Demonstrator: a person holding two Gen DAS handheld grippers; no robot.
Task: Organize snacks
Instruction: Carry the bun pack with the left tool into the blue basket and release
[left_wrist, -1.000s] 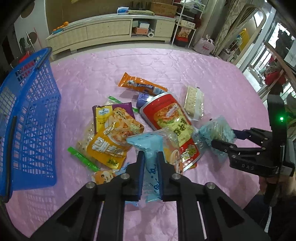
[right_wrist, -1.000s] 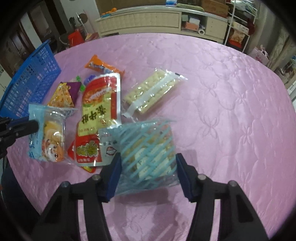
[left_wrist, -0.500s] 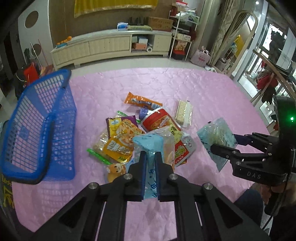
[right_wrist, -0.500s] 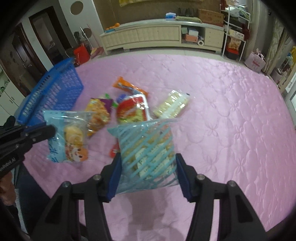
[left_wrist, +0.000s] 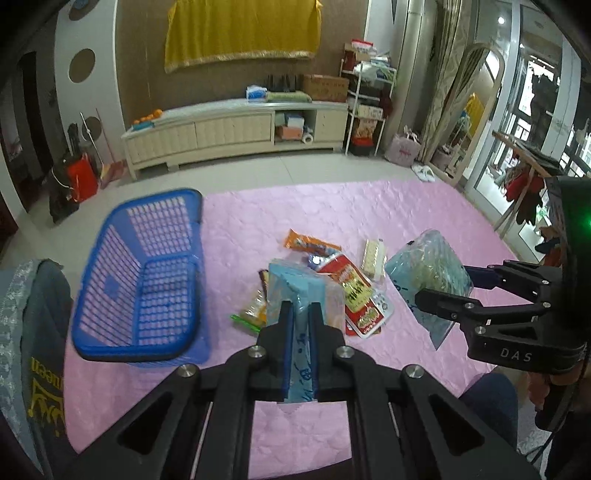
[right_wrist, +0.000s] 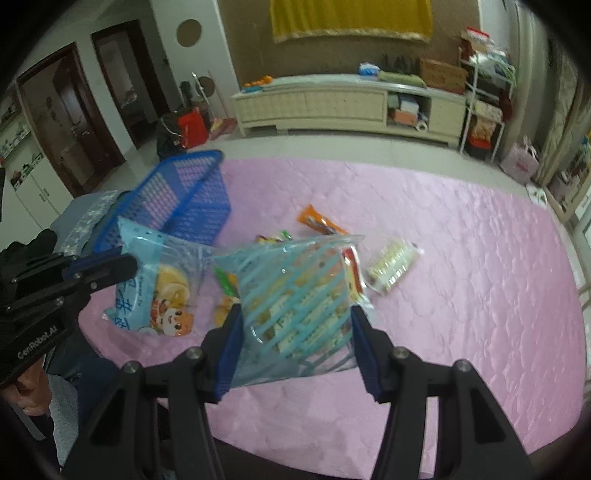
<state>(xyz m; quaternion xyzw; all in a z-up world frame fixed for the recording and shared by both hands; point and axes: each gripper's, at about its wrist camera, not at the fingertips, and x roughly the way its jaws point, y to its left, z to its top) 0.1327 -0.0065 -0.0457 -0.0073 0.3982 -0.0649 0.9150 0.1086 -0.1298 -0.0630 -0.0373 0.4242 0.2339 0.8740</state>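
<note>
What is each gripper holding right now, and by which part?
The left gripper pinches the blue cartoon snack bag by one end edge. The right gripper clamps the striped light-blue snack bag across its width, at its lower half.
</note>
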